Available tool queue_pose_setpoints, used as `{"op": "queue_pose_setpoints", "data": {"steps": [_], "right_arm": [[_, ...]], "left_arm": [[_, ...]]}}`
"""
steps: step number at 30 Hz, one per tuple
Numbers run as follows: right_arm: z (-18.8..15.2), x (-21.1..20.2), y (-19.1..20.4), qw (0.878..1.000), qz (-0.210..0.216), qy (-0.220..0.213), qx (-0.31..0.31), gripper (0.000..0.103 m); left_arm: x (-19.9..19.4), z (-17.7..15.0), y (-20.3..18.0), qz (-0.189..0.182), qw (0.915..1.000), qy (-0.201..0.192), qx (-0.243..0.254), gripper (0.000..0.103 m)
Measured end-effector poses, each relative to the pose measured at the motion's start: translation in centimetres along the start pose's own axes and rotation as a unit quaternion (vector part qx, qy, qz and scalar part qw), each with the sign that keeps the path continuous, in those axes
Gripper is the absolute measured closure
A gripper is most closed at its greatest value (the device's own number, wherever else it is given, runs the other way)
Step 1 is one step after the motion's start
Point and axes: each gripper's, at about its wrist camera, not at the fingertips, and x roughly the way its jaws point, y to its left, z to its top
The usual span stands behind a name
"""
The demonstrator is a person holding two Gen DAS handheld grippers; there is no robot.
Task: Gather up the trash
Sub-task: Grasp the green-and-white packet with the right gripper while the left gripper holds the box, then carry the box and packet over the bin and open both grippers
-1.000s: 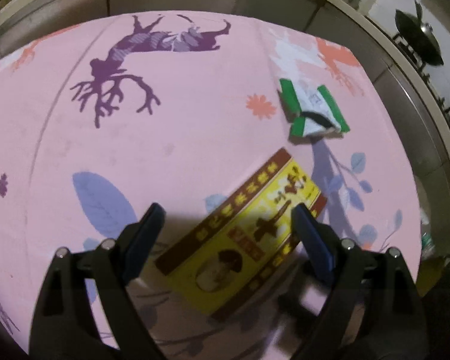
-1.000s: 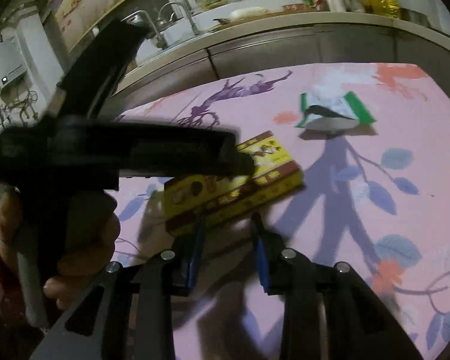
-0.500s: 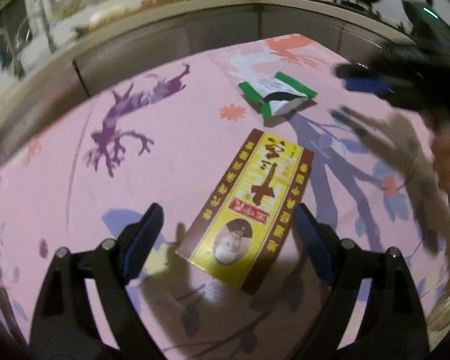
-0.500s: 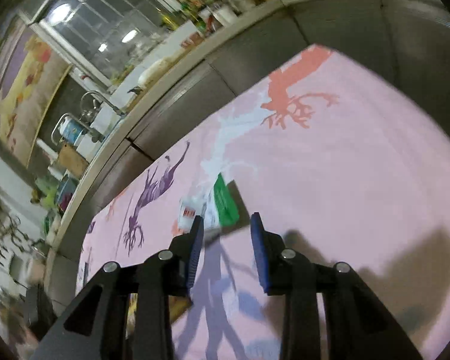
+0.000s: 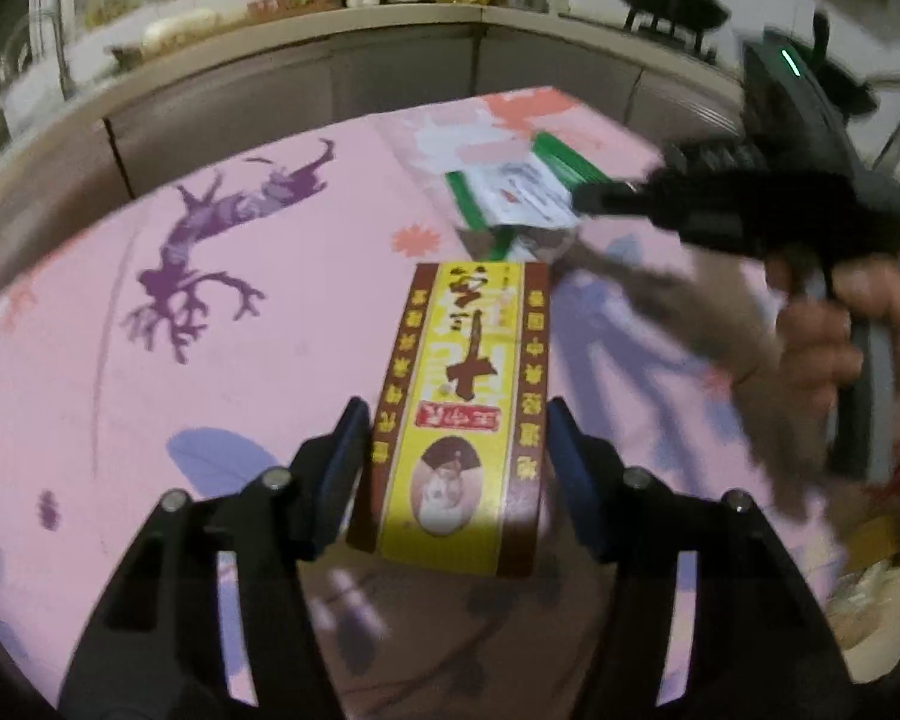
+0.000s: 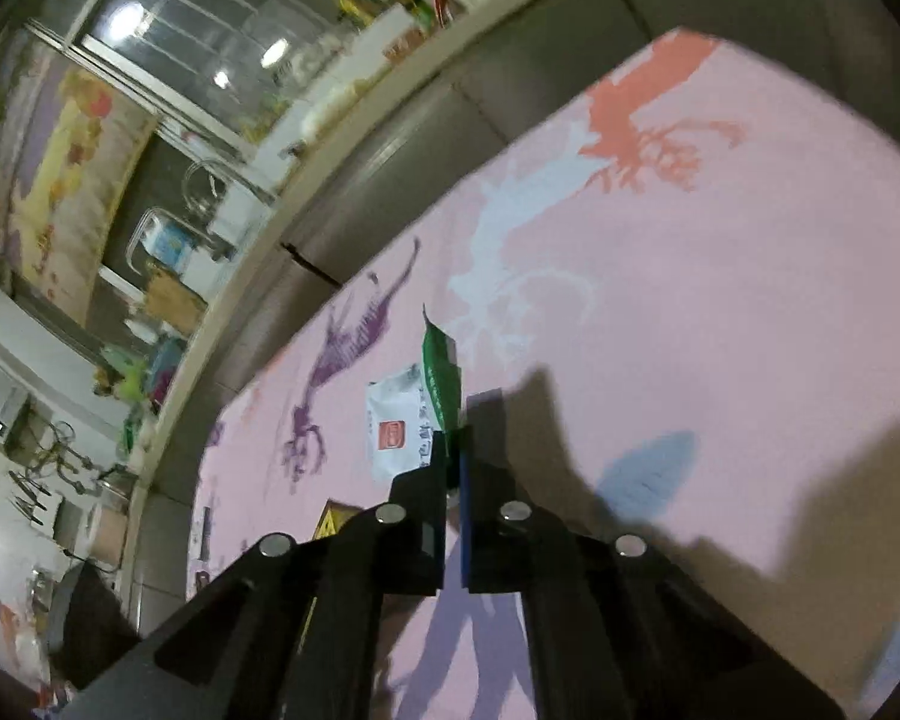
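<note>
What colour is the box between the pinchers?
Yellow with dark red borders, the box shows best in the left wrist view.

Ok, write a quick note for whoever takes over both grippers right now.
Left gripper: around the near end of the yellow box, fingers at both its sides; contact not certain.
Right gripper: shut on the green and white wrapper, which looks lifted off the pink tablecloth.
Done: wrapper gripped.
Left: grip and lift the box, then take both to the trash; no bin is in view.
</note>
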Motion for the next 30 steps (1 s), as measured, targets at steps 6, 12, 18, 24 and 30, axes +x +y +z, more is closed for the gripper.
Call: {"op": "queue_pose_setpoints", "data": {"steps": [6, 12, 18, 24, 30], "right_arm": [[-0.9, -10.0, -5.3, 0.995, -0.04, -0.082, 0.026, 0.103], [-2.1, -22.0, -13.2, 0.97, -0.12, -0.196, 0.084, 0.103], [-3.5, -29.3, -19.5, 0.935, -0.241, -0.237, 0.111, 0.103], [-4.3, -30.3, -22.9, 0.92, -0.313, -0.213, 0.099, 0.103], [-5.1, -28.9, -24.5, 0.924, -0.321, -0.185, 0.096, 0.102]], "left_arm": [[-0.1, 3.3, -4.4, -0.108, 0.9941, 0.001, 0.004, 0.046], [2.8, 8.5, -15.1, -0.194, 0.9777, 0.02, 0.077, 0.046], [7.4, 12.5, -27.1, -0.245, 0.959, 0.053, 0.132, 0.046], [11.6, 14.2, -35.1, -0.256, 0.9478, 0.091, 0.166, 0.046], [14.9, 13.9, -39.5, -0.252, 0.9422, 0.13, 0.179, 0.065]]}}
